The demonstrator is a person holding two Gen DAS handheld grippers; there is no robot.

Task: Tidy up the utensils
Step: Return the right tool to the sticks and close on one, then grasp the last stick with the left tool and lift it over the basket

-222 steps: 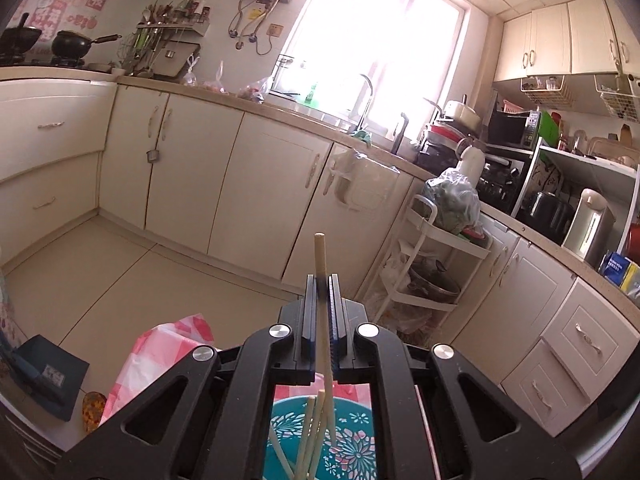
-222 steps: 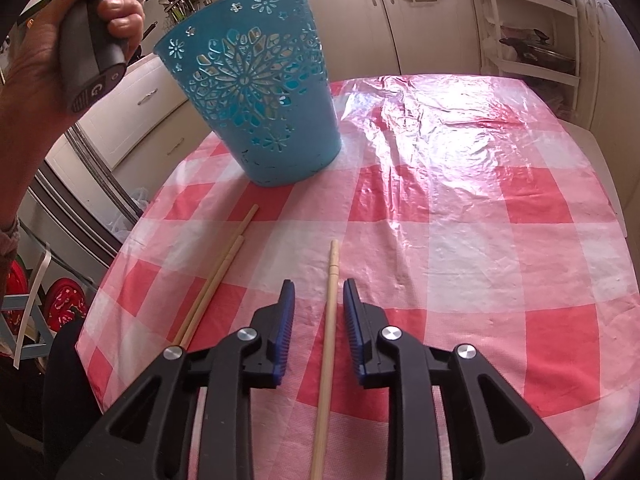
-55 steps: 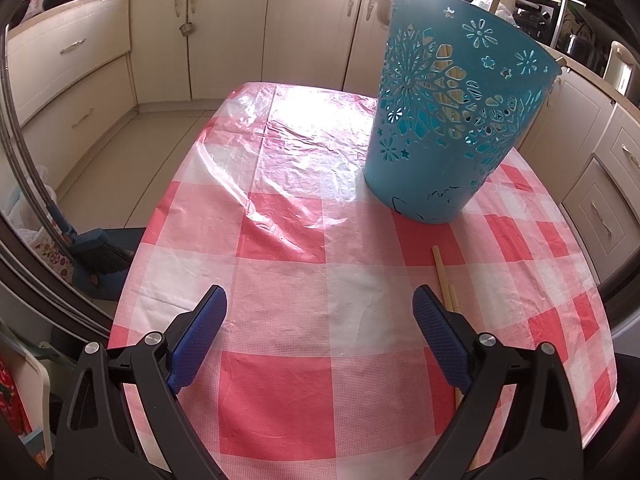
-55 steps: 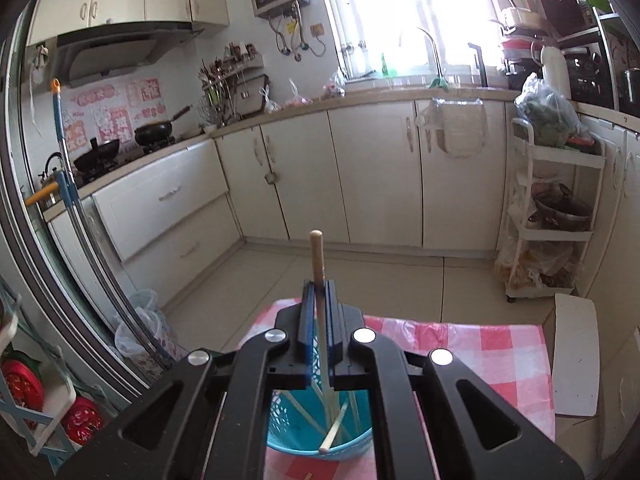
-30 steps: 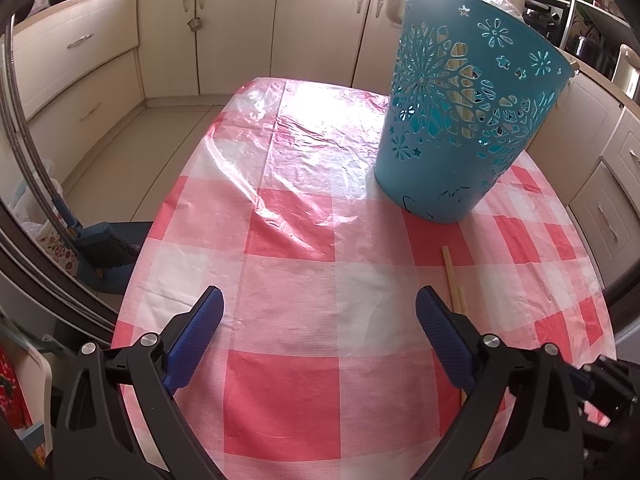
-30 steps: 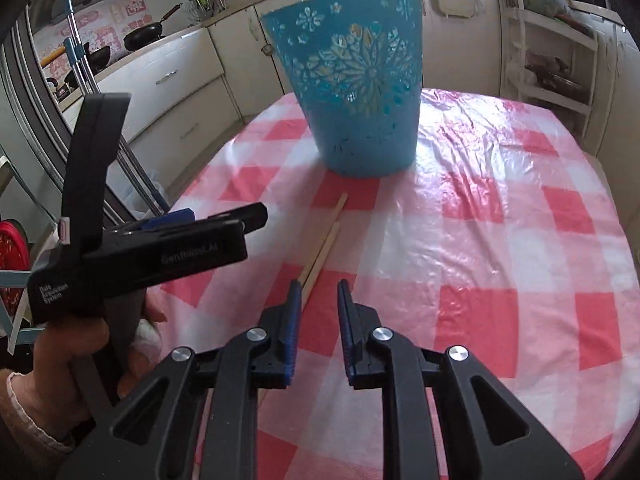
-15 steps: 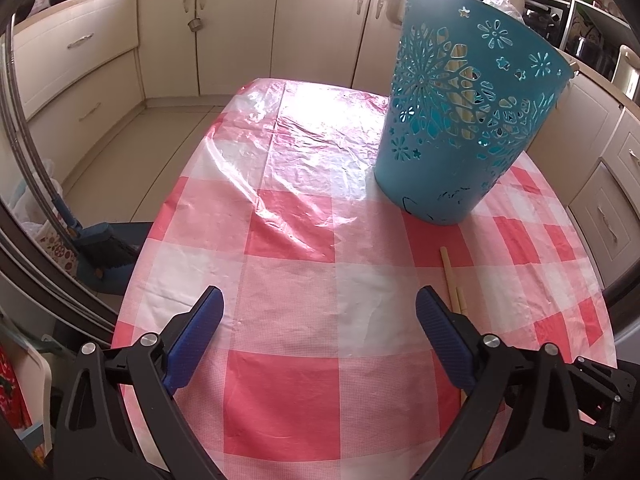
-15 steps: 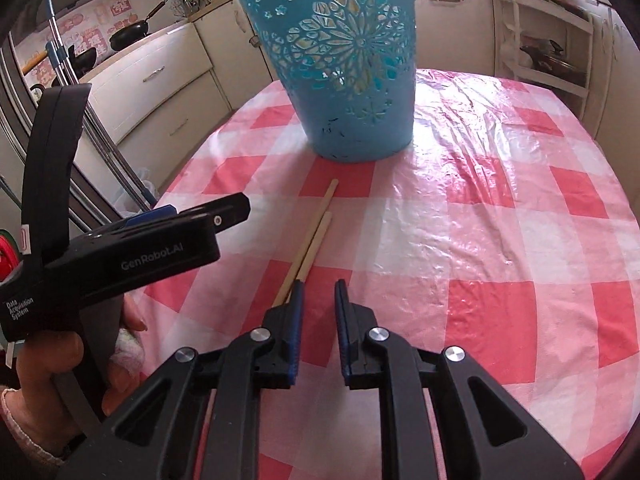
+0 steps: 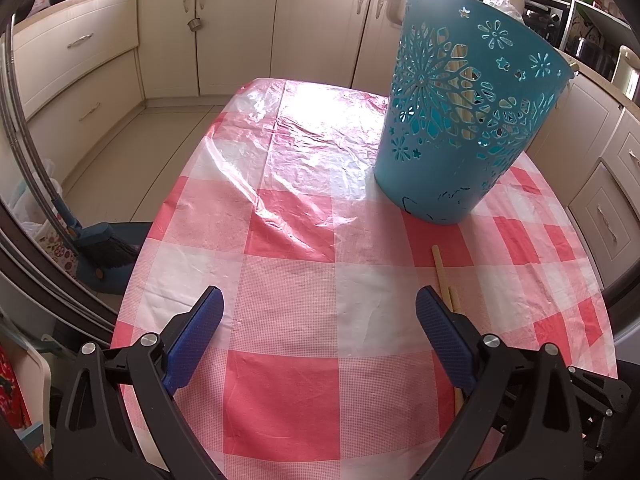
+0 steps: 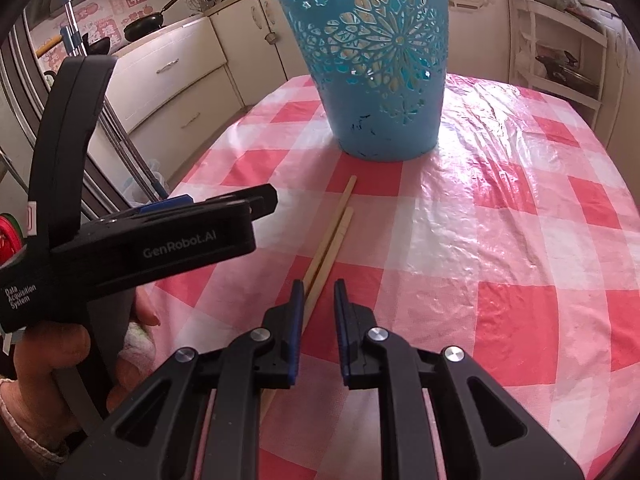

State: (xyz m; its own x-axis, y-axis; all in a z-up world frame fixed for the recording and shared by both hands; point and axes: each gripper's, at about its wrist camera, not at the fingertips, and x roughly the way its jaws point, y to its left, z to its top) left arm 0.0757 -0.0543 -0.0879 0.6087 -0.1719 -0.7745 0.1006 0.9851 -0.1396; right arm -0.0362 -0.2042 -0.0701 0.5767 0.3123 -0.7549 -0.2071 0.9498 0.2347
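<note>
A teal cut-out basket [image 10: 384, 68] stands on the red-and-white checked tablecloth [image 10: 500, 240]; chopsticks show inside it through the holes. It also shows in the left wrist view [image 9: 464, 120]. Two wooden chopsticks [image 10: 332, 236] lie side by side on the cloth in front of the basket. My right gripper [image 10: 318, 292] is open a little, low over the cloth, its left finger over their near ends. My left gripper [image 9: 320, 308] is wide open and empty above the cloth; the chopsticks [image 9: 442, 276] lie by its right finger. Its body [image 10: 132, 248] shows in the right wrist view.
Cream kitchen cabinets [image 9: 240, 28] surround the table. A broom and dustpan [image 9: 100, 252] stand on the floor left of the table. A white wire trolley [image 10: 560, 48] stands at the far right. The table's near edges are close to both grippers.
My right gripper, after dropping a chopstick into the basket, came down to the cloth and moved in over the near ends of the two lying chopsticks. My left gripper stays almost still, wide open.
</note>
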